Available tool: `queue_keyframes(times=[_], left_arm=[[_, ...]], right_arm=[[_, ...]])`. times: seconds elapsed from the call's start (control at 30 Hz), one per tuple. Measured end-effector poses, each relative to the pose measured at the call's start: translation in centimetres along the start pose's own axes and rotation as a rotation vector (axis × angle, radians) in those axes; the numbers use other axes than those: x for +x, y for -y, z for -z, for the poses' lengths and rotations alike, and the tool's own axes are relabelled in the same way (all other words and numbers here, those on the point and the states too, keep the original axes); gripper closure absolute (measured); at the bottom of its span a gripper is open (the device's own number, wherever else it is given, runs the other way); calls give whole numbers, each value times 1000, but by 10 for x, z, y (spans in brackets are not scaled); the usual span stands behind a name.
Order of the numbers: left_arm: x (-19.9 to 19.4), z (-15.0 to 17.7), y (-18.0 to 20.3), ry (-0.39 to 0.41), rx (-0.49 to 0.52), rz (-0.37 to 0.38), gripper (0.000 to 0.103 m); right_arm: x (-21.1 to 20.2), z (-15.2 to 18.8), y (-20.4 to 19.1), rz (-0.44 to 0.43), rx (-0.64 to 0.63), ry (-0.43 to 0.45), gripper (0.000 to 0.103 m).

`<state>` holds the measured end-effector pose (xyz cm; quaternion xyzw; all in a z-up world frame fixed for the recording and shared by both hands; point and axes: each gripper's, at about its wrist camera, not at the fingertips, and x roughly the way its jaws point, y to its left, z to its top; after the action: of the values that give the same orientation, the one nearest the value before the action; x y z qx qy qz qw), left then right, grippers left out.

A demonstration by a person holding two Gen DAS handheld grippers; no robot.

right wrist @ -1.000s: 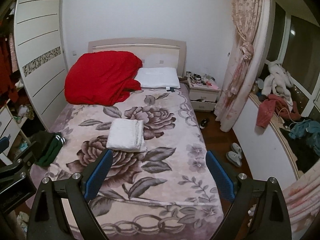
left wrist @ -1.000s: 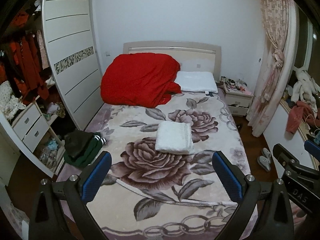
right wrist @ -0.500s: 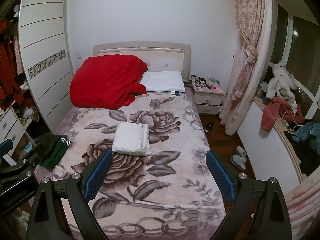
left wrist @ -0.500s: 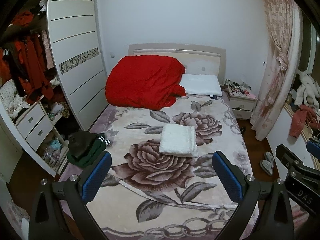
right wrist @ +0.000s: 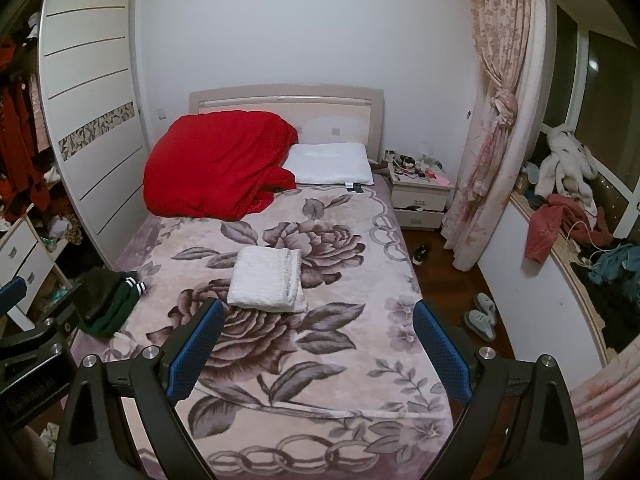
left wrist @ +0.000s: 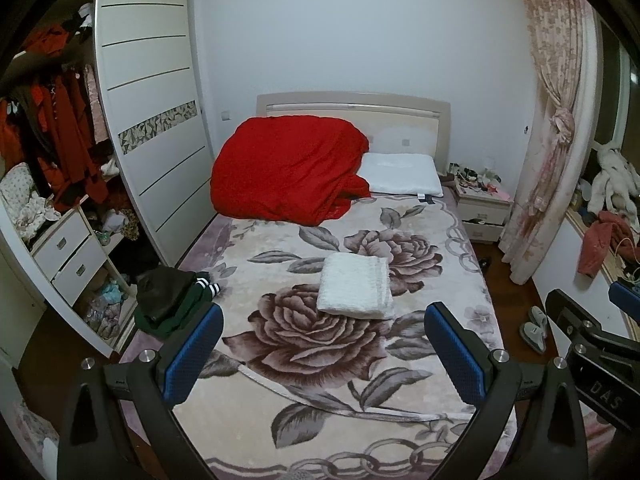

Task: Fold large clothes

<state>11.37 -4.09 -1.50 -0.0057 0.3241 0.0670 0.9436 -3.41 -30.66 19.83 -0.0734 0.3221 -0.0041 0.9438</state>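
Folded white garment [left wrist: 355, 288] lying flat near the middle of the bed [left wrist: 420, 368], on the rose-patterned blanket, touched by neither gripper. Its inner layers and sleeves are hidden by the fold, so its kind cannot be told. Dark green clothes [left wrist: 170, 300], with a striped cuff showing, are heaped at the bed's left edge; how many pieces cannot be made out. At the head of the bed, a bunched red quilt [left wrist: 288, 170] covers part of the headboard and overlaps the near corner of a white pillow [left wrist: 402, 178].

Left gripper [left wrist: 322, 344] held above the foot of the bed, blue-padded fingers [left wrist: 192, 350] spread wide with nothing between them. Right gripper [right wrist: 318, 344] alongside it, likewise spread and empty; each shows only partly at the frame edge of the other's view.

Wardrobe [left wrist: 152, 120] at left, its open section cut off by the fisheye rim, its hanging red clothes indistinct. Nightstand [left wrist: 482, 212] at right, with clutter too small to identify. Curtain [left wrist: 554, 128] beyond it. Slippers [right wrist: 482, 316] on the floor. Window-ledge clothes [right wrist: 568, 208] are tangled and unclear.
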Motion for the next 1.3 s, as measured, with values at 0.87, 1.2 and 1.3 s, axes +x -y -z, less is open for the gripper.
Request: queue_keyframes(times=[0.87,1.2,1.3], left_arm=[[-8,-4,5,16,-7,9,0],[-11,-5,6,22,-8,9,0],[-12,-7,7,24,-10,7,0]], right_arm=[[2,-7,-4,-8,-3,7,6],[3,-7,-7,-10,-2,7,6],[2,-5,-6,-9,2,7,6]])
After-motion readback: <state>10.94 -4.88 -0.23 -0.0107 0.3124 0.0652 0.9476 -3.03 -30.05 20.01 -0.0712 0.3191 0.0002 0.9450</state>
